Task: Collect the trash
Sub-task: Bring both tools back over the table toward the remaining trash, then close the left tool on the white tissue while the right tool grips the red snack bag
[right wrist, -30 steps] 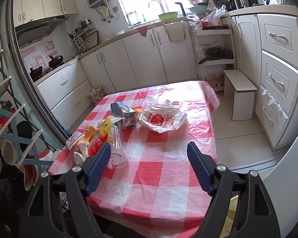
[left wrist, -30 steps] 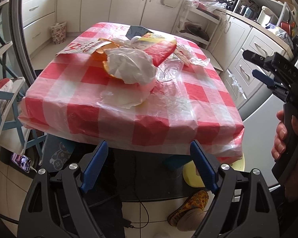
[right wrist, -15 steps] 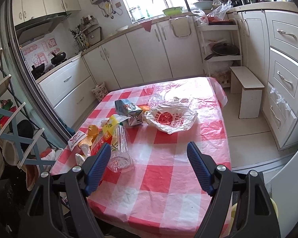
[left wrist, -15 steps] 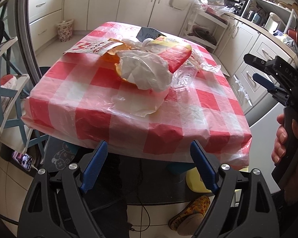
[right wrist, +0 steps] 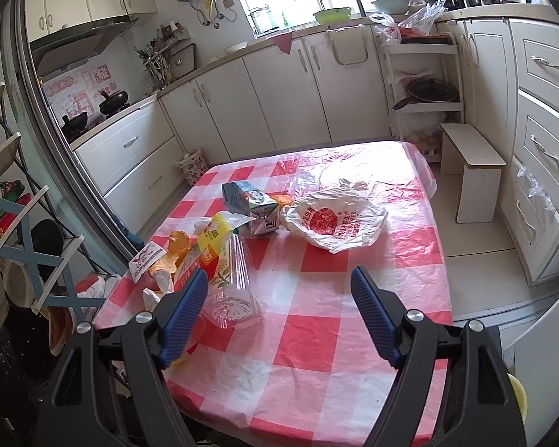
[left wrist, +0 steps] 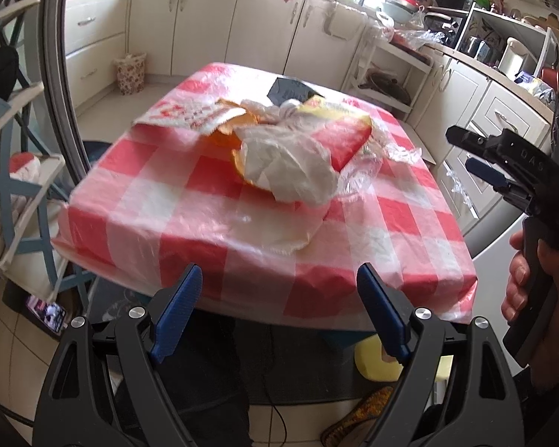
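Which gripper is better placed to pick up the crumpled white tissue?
Left. The left gripper, open and empty, faces the crumpled white tissue almost head-on; the right gripper sees it off to one side.

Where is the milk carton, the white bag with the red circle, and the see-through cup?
Milk carton (right wrist: pixel 255 210): right wrist view, its side.
White bag (right wrist: pixel 333 223): right wrist view, red print.
Clear cup (right wrist: pixel 234 279): right wrist view, its wall.

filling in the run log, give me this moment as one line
stage: approach | left claw: open, empty | right claw: open, empty | trash: plastic bag, carton on table, untouched
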The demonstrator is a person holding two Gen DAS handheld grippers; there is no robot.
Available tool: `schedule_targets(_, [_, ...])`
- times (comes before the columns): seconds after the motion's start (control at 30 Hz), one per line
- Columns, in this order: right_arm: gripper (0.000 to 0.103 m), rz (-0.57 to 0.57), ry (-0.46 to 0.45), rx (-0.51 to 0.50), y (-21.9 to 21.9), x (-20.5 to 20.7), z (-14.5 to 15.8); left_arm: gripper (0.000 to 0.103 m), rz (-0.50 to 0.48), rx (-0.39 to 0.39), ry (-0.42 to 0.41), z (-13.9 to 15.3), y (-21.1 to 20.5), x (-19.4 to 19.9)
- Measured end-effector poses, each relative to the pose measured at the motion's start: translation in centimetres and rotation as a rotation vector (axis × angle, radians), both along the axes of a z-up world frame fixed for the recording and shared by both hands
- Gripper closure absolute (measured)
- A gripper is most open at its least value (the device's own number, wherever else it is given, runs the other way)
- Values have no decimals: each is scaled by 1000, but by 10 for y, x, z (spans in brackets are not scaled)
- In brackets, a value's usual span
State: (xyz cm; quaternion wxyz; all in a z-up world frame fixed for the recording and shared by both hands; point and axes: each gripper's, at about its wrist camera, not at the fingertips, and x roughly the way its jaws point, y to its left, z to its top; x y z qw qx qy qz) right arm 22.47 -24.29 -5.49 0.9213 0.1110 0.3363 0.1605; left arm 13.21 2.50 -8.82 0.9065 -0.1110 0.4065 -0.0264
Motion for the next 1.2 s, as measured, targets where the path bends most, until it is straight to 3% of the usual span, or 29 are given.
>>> schedule_targets(0.33, [27,36,33,85,9,20,-7,21,-17,93,-82,7,-20,36])
schedule_targets(0.5, [27,68,43,97,24,32,-9,20,8,135,-75,3,-25,66])
schedule_targets(0.73, [27,117,65,114,48,53,-17,21,27,126,-58,-3,-17,94])
schedule_targets(1.0, [27,157,67,95,72,65,-22,22,-50,143,-62,-10,-25,102])
schedule_targets(1.03, [27,158,66,90,74,66,-22,25,-57,135,-61,-11,-25,103])
schedule_targets(1.1, [37,161,59,85,76,67,-23,50,-72,120,-51,-14,-24,105])
schedule_targets(1.13, [40,163,56,80,77,68,-23,57,-82,115,-44,-14,-23,106])
schedule_targets(1.17, [49,164,54,76,78,68,-23,71,-90,113,-42,-14,-23,106])
schedule_targets(1.2, [64,175,52,78,79,69,-23,80,-95,115,-43,-14,-23,106])
